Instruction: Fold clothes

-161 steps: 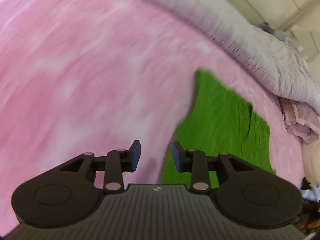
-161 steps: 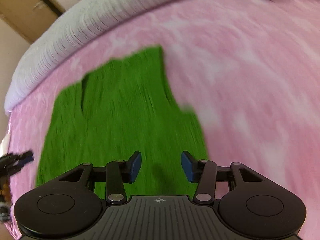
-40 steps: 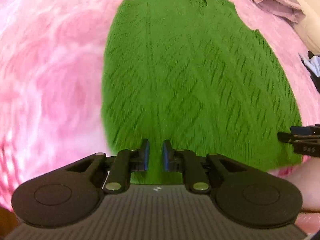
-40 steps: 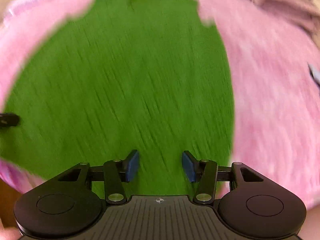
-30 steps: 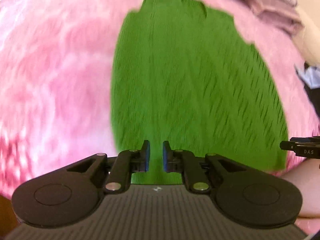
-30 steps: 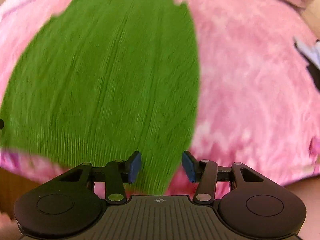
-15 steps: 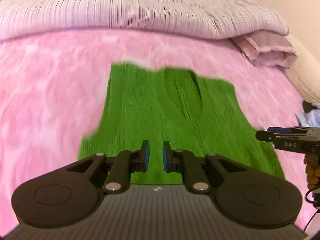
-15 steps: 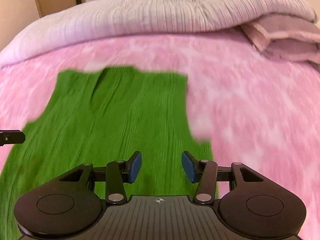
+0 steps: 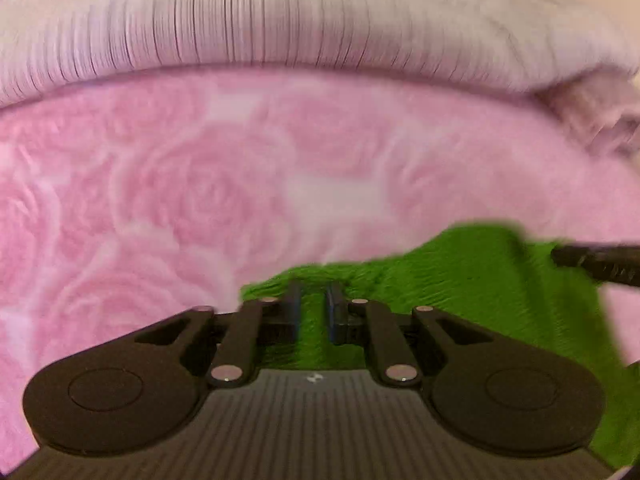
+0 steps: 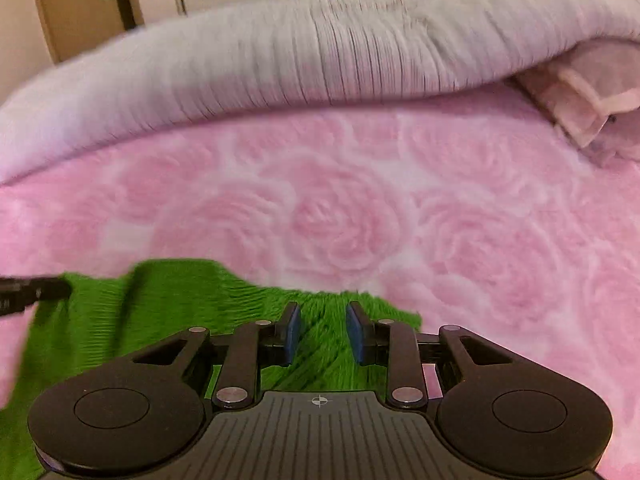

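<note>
Beyond both grippers a ribbed, pale lilac duvet (image 10: pixel 320 60) lies bunched across the far side of the bed, and a folded pinkish pillowcase (image 10: pixel 588 96) sits under its right end. Nearer, the plush pink rose-patterned blanket (image 10: pixel 340 208) covers the bed. On it, close to the cameras, lies the green knit sweater (image 9: pixel 460 280), its ribbed fabric rumpled and its top edge wavy. Fabric is bunched between the narrow-set fingers of the left gripper (image 9: pixel 314 312), which pinch the sweater's edge. Over the same edge the right gripper (image 10: pixel 322 332) has its blue-padded fingers (image 10: pixel 292 332) moderately apart; whether they grip the cloth I cannot tell.
</note>
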Action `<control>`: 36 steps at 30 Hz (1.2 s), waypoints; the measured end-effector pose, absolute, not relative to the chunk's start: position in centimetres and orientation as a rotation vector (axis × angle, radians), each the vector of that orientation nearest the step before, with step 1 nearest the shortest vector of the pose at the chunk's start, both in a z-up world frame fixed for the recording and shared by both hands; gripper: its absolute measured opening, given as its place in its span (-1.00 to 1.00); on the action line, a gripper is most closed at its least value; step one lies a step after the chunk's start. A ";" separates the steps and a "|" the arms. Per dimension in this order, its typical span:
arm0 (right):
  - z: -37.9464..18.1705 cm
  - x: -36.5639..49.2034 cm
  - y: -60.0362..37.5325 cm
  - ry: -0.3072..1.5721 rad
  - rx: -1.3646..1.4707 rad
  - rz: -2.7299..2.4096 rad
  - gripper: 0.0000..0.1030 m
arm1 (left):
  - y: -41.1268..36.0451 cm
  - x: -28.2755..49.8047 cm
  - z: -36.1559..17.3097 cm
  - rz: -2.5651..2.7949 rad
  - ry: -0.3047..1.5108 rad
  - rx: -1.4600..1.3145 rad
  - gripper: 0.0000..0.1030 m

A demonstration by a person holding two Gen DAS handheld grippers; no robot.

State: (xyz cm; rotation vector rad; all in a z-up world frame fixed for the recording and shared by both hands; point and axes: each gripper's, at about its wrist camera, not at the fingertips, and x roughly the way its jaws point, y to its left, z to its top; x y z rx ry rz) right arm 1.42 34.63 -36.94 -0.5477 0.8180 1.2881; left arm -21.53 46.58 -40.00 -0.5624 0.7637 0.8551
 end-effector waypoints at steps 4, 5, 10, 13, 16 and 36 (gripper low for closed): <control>-38.5 1.9 36.5 0.776 -0.560 1.289 -0.42 | 46.9 -21.8 -39.7 0.842 0.745 -0.529 -0.85; -38.2 2.1 36.7 0.776 -0.551 1.277 -0.42 | 46.9 -22.0 -39.4 0.844 0.736 -0.538 -0.86; -35.8 3.4 33.8 0.851 -0.458 1.259 -0.42 | 43.5 -24.2 -37.2 0.846 0.702 -0.581 -0.81; -34.4 2.4 29.3 0.846 -0.502 1.286 -0.42 | 40.2 -25.9 -36.0 0.830 0.702 -0.613 -0.81; -34.0 0.6 24.2 0.848 -0.569 1.280 -0.42 | 35.2 -27.3 -35.7 0.797 0.720 -0.600 -0.81; -34.0 -7.6 -4.2 1.079 -0.823 1.078 -0.41 | 8.0 -39.6 -34.8 0.944 1.006 -0.783 -0.77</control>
